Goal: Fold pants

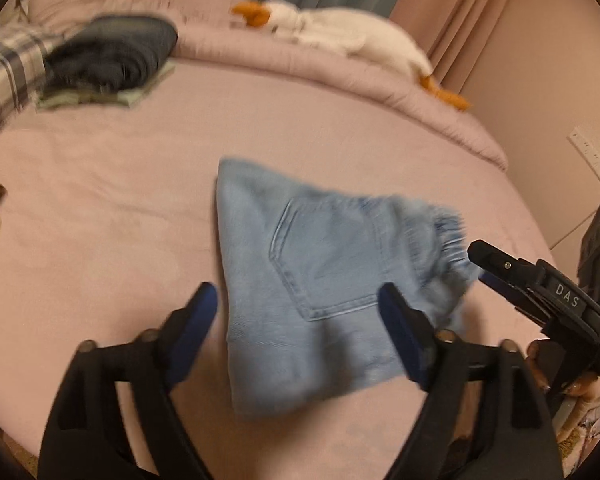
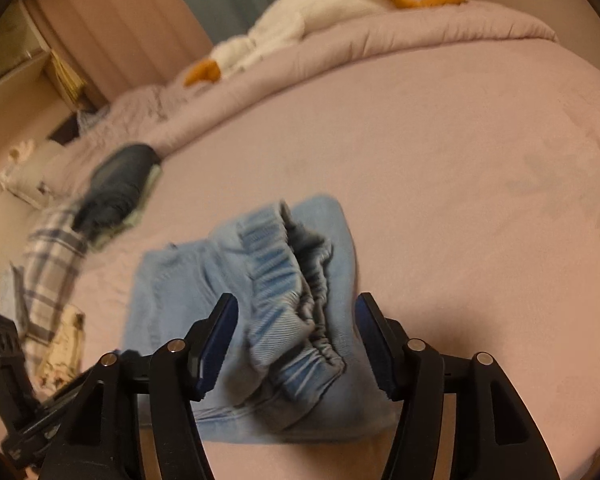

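Item: light-blue denim pants (image 1: 324, 280), folded into a compact bundle, back pocket uppermost, lying on the pink bed sheet (image 1: 112, 200) towards its near edge, well apart from the dark folded garment (image 1: 112, 54) at the far left corner and the white plush goose (image 1: 340, 28) along the far duvet.

Left gripper (image 1: 300, 324): jaws stood wide, nothing between the pads; the bundle lay directly ahead and below, its near corner running in between the fingers without touching either.

Right gripper (image 2: 296, 340): jaws apart, pads clear of the cloth; the gathered elastic waistband (image 2: 292, 280) lay just ahead, between the fingers but not pressed.

Axis: the bundle's longer side ran from the near edge of the bed away towards the far side, the frayed hem and waistband facing the right gripper.

Judgement: both hands sat about equally near; the fold looked complete, and any next move would be a pick-up or smoothing from the near side.
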### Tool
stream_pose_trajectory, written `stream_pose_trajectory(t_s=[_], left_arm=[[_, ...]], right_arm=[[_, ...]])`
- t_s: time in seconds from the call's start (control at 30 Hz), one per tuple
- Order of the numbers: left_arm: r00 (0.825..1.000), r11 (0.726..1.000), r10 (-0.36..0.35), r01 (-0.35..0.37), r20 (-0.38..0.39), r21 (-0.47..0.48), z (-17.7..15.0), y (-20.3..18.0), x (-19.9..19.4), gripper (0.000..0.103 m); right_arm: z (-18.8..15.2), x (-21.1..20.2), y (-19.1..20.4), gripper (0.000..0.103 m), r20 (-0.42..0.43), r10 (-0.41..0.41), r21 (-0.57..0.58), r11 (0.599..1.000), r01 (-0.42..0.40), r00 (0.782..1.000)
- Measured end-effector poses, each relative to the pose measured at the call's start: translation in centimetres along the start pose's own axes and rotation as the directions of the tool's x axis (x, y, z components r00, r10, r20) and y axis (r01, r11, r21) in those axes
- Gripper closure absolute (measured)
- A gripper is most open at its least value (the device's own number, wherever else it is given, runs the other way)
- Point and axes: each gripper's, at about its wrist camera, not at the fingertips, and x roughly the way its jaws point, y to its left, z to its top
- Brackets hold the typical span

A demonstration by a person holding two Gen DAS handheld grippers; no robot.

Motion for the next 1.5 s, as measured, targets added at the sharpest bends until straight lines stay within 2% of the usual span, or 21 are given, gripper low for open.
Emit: stream_pose_trajectory(t_s=[0.03,0.07,0.1,0.2,0.27,0.57,0.77,1.5], left_arm=[[1.000,1.000,0.002,-0.002,0.020,0.009,0.0,-0.3,-0.9,0.012],[0.999,1.000,0.006,-0.007,0.040,0.018,0.0,-0.5,-1.9,0.010],[0.998,1.000,0.012,-0.013,0.055,0.026,0.0,-0.8,-2.6,0.001],[0.995,0.997,0.033,-0.040,0.098,0.062,-0.4,-1.7,-4.7,0.001],[0.992,0.995,0.051,-0.060,0.118,0.077,-0.8,-2.1,-5.9,0.001],[0.983,0.991,0.084,-0.099,0.160,0.088,-2.5,-2.4,-8.2,0.001],[0.983,0.993,0.078,-0.092,0.168,0.076,-2.9,-2.5,-8.8,0.001],[0.979,0.992,0.104,-0.116,0.172,0.059,-3.3,-2.9,-9.6,0.001]], right_arm=[[0.0,-0.7,0.1,0.023,0.024,0.013,0.001,1.000,-0.013,1.000],[0.1,-1.2,0.2,0.022,0.040,0.021,-0.001,1.000,-0.021,0.999],[0.0,-1.9,0.4,0.022,0.060,0.031,-0.009,1.000,-0.030,0.998],[-0.1,-3.0,1.1,0.018,0.086,0.034,-0.030,0.999,-0.032,0.996],[-0.3,-3.7,1.7,0.012,0.104,0.031,-0.050,0.998,-0.026,0.994],[-1.0,-4.8,3.9,0.011,0.125,0.018,-0.127,0.992,-0.002,0.992],[-1.9,-5.3,4.8,0.010,0.129,0.000,-0.170,0.985,0.022,0.992],[-2.5,-5.1,5.5,0.010,0.125,-0.047,-0.187,0.980,0.070,0.991]])
